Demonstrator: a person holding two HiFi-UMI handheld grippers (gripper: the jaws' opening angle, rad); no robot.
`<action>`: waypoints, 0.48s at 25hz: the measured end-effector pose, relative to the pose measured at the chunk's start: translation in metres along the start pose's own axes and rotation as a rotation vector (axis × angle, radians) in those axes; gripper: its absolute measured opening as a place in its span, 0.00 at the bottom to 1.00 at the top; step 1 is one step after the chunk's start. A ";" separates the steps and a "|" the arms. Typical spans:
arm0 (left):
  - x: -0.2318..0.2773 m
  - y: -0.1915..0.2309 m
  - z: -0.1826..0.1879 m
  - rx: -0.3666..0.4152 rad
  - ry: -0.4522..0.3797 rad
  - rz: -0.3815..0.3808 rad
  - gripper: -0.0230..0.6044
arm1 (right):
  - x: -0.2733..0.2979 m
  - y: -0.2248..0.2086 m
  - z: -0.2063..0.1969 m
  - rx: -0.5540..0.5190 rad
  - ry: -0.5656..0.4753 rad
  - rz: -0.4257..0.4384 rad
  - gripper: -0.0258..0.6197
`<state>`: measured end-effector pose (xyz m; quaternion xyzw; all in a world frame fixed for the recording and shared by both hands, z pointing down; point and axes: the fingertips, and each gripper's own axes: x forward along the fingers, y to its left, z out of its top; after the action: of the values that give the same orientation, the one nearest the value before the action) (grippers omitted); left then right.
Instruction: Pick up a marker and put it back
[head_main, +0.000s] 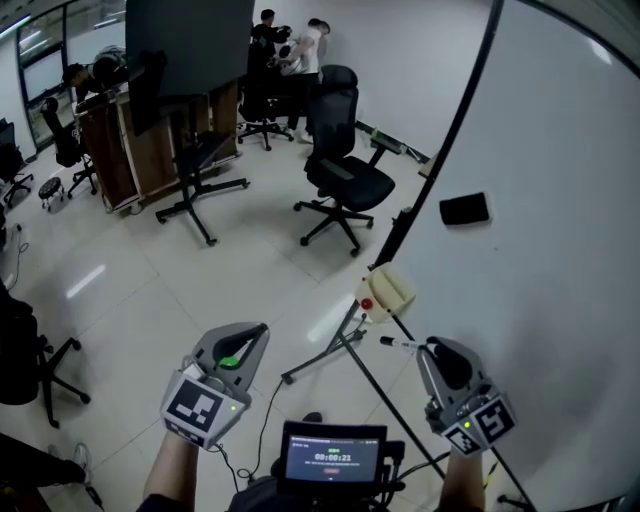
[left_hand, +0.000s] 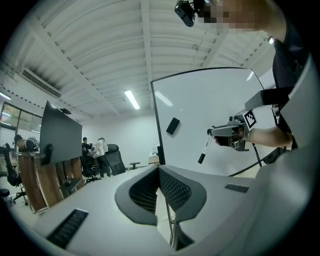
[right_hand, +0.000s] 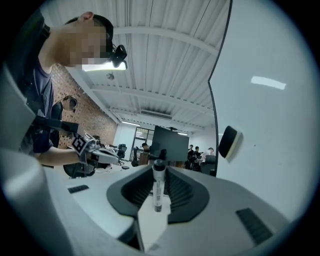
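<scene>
Currently the right gripper (right_hand: 158, 176) is clamped on the marker (right_hand: 158, 187). Its ribbed pads press on the white barrel from both sides, as the right gripper view shows. The left gripper (left_hand: 159, 173) has its jaws drawn together with nothing between them, and it takes no part in the hold.

The marker is carried in the air, just in front of the whiteboard (head_main: 560, 300) and near its lower left frame. It touches nothing but the pads.

Hazards, as judged from this position:
- The grip sits near one end of the barrel. The long free end acts as a lever, so a knock could pivot the marker in the pads or let it slip out.
- The free end projects toward the board frame and could strike it on the way in.
- No tray or ledge for the marker can be made out, so the return spot is uncertain. The eraser (head_main: 465, 209) sits on the board well above.

Orientation: the long axis lies across the jaws. In the head view the dark-tipped end points left, away from the gripper. In the left gripper view that end slopes downward.
</scene>
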<state>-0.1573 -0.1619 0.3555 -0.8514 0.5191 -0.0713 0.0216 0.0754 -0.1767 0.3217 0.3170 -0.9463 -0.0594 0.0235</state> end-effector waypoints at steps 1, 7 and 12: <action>0.006 0.004 -0.001 0.001 0.003 -0.001 0.03 | 0.006 -0.006 -0.002 -0.003 0.006 -0.005 0.18; 0.056 0.024 -0.004 0.014 0.022 -0.016 0.03 | 0.042 -0.051 -0.018 -0.002 0.017 -0.043 0.18; 0.110 0.047 -0.007 -0.013 0.037 0.003 0.03 | 0.079 -0.088 -0.038 0.000 0.036 -0.026 0.18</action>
<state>-0.1500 -0.2807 0.3677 -0.8493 0.5212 -0.0835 0.0065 0.0685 -0.2980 0.3488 0.3303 -0.9415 -0.0537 0.0398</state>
